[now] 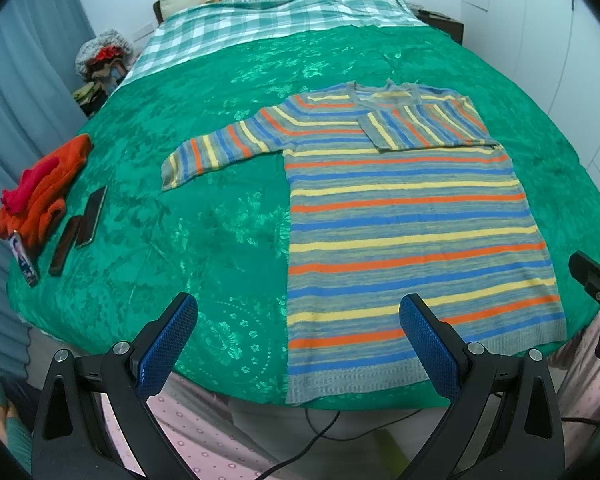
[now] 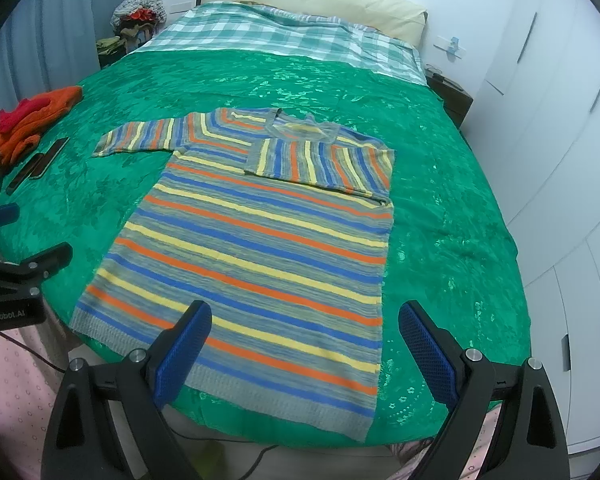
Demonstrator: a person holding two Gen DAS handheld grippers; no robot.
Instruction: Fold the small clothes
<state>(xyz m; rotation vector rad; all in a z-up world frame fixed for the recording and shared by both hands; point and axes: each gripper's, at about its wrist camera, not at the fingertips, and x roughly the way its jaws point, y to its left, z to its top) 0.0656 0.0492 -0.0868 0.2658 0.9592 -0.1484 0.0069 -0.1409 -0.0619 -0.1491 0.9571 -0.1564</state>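
A striped sweater point(image 1: 412, 232) point(image 2: 260, 240) in grey, blue, orange and yellow lies flat on the green bedspread point(image 1: 220, 220) point(image 2: 440, 200). Its right sleeve point(image 1: 424, 130) point(image 2: 320, 162) is folded across the chest. The left sleeve point(image 1: 220, 152) point(image 2: 140, 138) stretches out to the side. My left gripper point(image 1: 300, 328) hovers open over the hem near the bed's front edge, nothing between its blue pads. My right gripper point(image 2: 304, 340) is open too, above the hem's right corner. The other gripper's black body point(image 1: 596, 292) point(image 2: 16, 280) shows at each view's edge.
An orange and red pile of knitwear point(image 1: 44, 188) point(image 2: 28, 120) lies at the left of the bed, with two phones point(image 1: 86, 220) point(image 2: 40, 162) and a card point(image 1: 22, 258) beside it. A checked blanket point(image 1: 268, 20) and pillow point(image 2: 320, 4) are at the head. White wardrobes point(image 2: 560, 160) stand on the right.
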